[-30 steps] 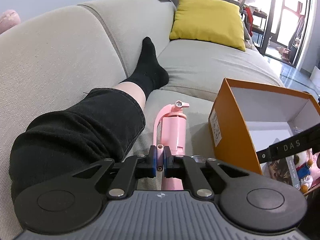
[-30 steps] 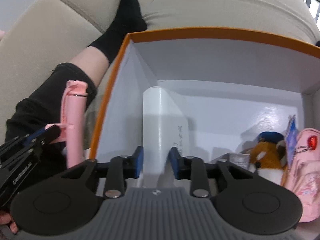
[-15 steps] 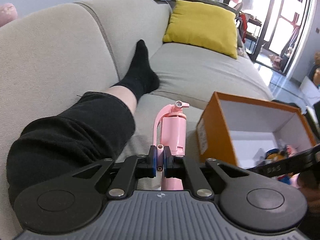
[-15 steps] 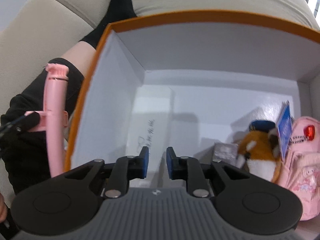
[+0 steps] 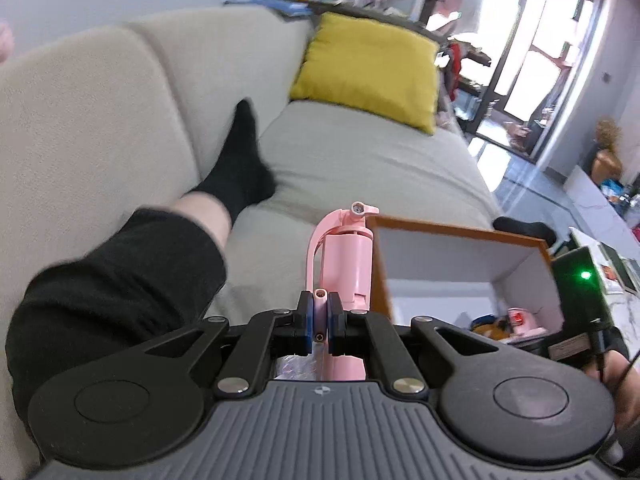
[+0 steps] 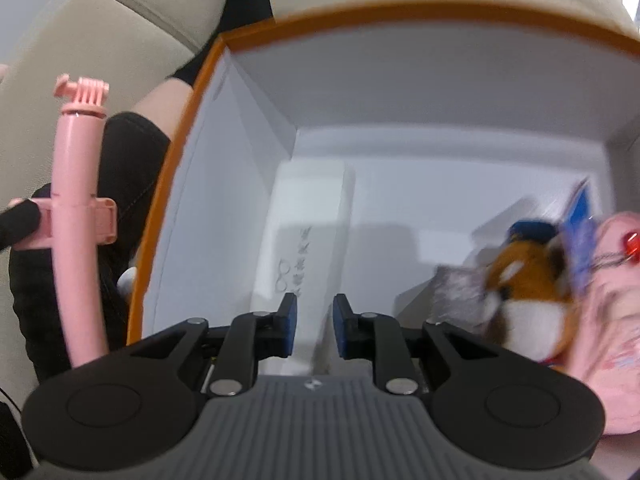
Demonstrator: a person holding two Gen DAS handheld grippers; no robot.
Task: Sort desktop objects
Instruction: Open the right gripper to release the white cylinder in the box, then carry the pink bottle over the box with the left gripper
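Fingers [image 5: 306, 318] pinch pink selfie stick [image 5: 346, 256]: tubular body, hinged clip.

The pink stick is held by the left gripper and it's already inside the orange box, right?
Not quite. The left gripper does hold the pink stick, but the right wrist view shows it outside the orange box, beside its left wall.

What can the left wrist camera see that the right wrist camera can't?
Only the left wrist view shows the yellow cushion and the bright doorway. Only the right wrist view shows the white carton and plush toy lying inside the box, below the open right gripper. Both show the pink selfie stick held by the left gripper, and the orange box.
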